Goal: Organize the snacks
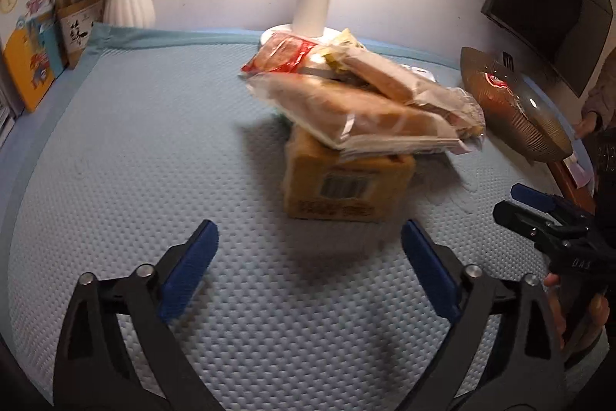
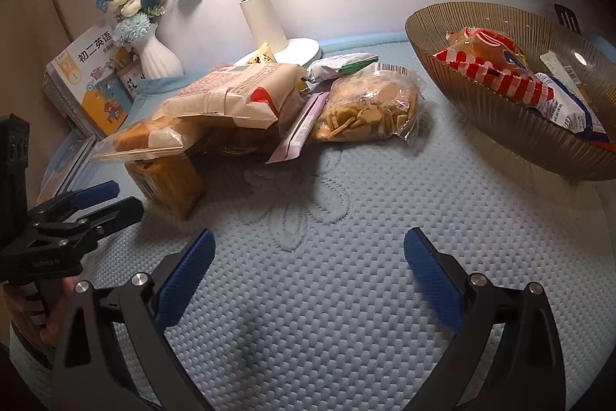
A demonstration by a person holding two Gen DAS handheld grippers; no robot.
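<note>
Both the left gripper [image 1: 310, 249] and right gripper [image 2: 310, 257] hang spread, empty. The bread bag [image 1: 358, 114] atop the yellow box [image 1: 346, 183] looks soft, slippery — pinch its sealed edge.

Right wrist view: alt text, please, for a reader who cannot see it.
The open right gripper hovers empty over a blue mat, facing a snack pile. A ribbed bowl at right holds several packets; the left gripper shows at left.

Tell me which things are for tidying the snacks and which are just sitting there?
For the job: the snack pile, the bag of crackers, the yellow box, the bowl with snacks already in it.

Just sitting there: the lamp, the vase of flowers, the books.
</note>
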